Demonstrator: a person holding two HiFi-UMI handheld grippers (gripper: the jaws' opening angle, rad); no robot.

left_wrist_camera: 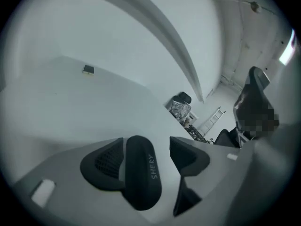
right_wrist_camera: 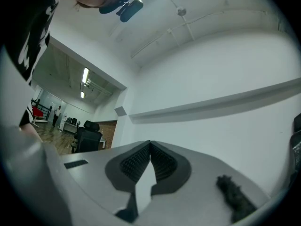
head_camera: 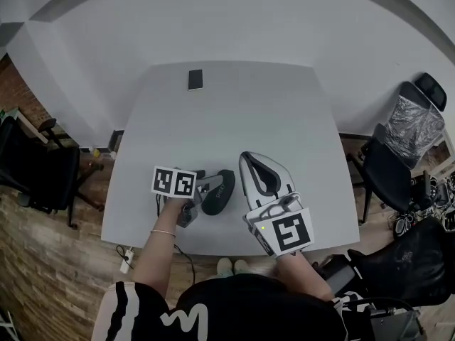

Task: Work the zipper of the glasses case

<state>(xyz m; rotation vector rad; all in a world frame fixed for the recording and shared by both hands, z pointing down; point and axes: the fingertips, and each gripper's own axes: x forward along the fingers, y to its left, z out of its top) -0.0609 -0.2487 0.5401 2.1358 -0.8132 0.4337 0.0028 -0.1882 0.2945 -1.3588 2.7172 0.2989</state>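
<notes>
A dark oval glasses case lies on the pale table near its front edge. In the left gripper view the case, lettered on its side, sits between the jaws of my left gripper. It rests against the left pad, and a clear gap separates it from the right pad, so the jaws stand open around it. My left gripper reaches the case from the left. My right gripper hovers just right of the case, pointing away from me. Its jaws are shut with nothing between them.
A dark phone lies near the table's far edge, also small in the left gripper view. Black office chairs stand to the left and right of the table. A power strip lies on the floor.
</notes>
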